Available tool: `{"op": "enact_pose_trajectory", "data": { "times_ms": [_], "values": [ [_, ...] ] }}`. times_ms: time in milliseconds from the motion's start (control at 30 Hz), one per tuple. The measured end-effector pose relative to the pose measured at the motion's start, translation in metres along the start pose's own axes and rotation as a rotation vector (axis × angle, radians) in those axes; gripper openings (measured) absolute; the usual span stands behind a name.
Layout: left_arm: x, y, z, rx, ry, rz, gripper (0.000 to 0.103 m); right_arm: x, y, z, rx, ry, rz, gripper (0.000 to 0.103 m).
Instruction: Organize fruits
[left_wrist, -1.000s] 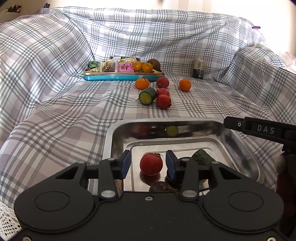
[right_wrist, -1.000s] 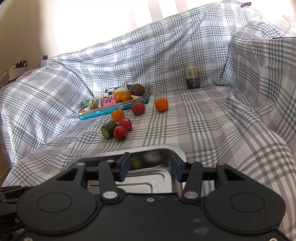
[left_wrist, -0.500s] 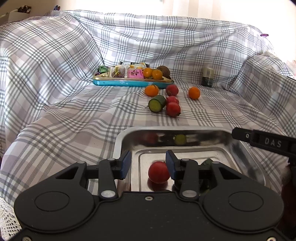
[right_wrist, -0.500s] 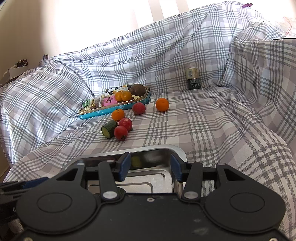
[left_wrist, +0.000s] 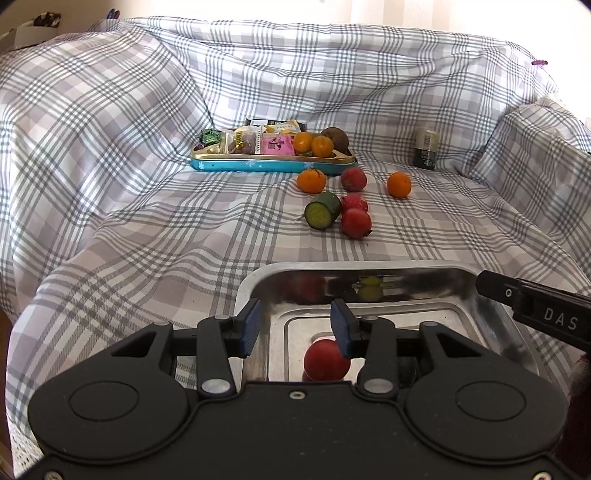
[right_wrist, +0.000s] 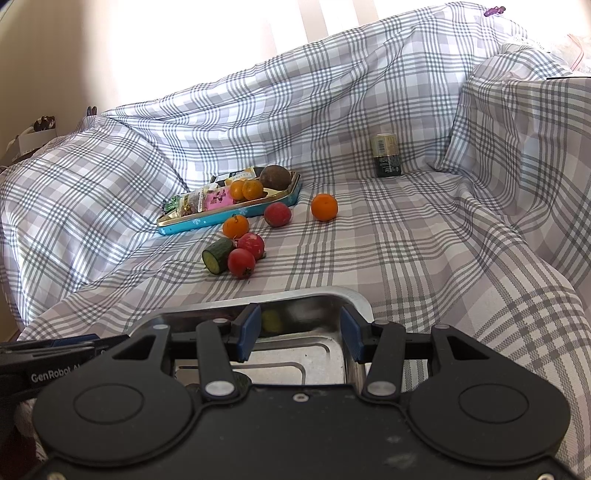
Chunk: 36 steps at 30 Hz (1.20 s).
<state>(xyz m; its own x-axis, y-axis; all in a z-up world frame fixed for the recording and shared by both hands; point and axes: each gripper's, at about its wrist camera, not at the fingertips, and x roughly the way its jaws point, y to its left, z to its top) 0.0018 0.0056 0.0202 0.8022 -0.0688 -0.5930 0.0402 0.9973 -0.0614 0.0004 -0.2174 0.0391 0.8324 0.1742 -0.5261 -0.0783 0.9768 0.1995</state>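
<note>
A steel tray lies on the plaid-covered sofa, also in the right wrist view. A red tomato rests inside it. My left gripper is open and empty above the tray's near left part. My right gripper is open and empty over the tray's right end. Loose on the cloth farther back lie a cucumber piece, three red fruits and two oranges; the same group shows in the right wrist view.
A teal snack tray with sweets, two oranges and a brown fruit sits at the back. A dark can stands at the back right by a cushion. The right gripper's finger crosses the steel tray's right edge.
My left gripper has pulled back and to the left, away from the tomato, which stays in the steel tray. The right gripper has barely moved.
</note>
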Motion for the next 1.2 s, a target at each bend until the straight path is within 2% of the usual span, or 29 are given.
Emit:
{"op": "enact_pose_trajectory", "data": {
  "times_ms": [167, 400, 600, 933, 1200],
  "values": [
    [0.002, -0.001, 0.009, 0.043, -0.01, 0.007, 0.049, 0.001, 0.001, -0.001, -0.008, 0.005, 0.0, 0.05],
    [0.012, 0.001, 0.023, 0.036, 0.005, 0.013, 0.049, 0.002, 0.0, 0.0, -0.01, 0.009, -0.003, 0.05],
    [0.02, -0.001, 0.034, 0.078, -0.01, 0.017, 0.049, 0.004, 0.003, -0.001, -0.019, 0.018, -0.005, 0.05],
    [0.042, 0.0, 0.05, 0.093, 0.005, 0.018, 0.049, 0.012, 0.007, 0.002, -0.044, 0.075, -0.013, 0.05],
    [0.053, -0.003, 0.062, 0.148, -0.003, 0.022, 0.049, 0.015, 0.008, 0.012, -0.061, 0.095, -0.007, 0.05]
  ]
}}
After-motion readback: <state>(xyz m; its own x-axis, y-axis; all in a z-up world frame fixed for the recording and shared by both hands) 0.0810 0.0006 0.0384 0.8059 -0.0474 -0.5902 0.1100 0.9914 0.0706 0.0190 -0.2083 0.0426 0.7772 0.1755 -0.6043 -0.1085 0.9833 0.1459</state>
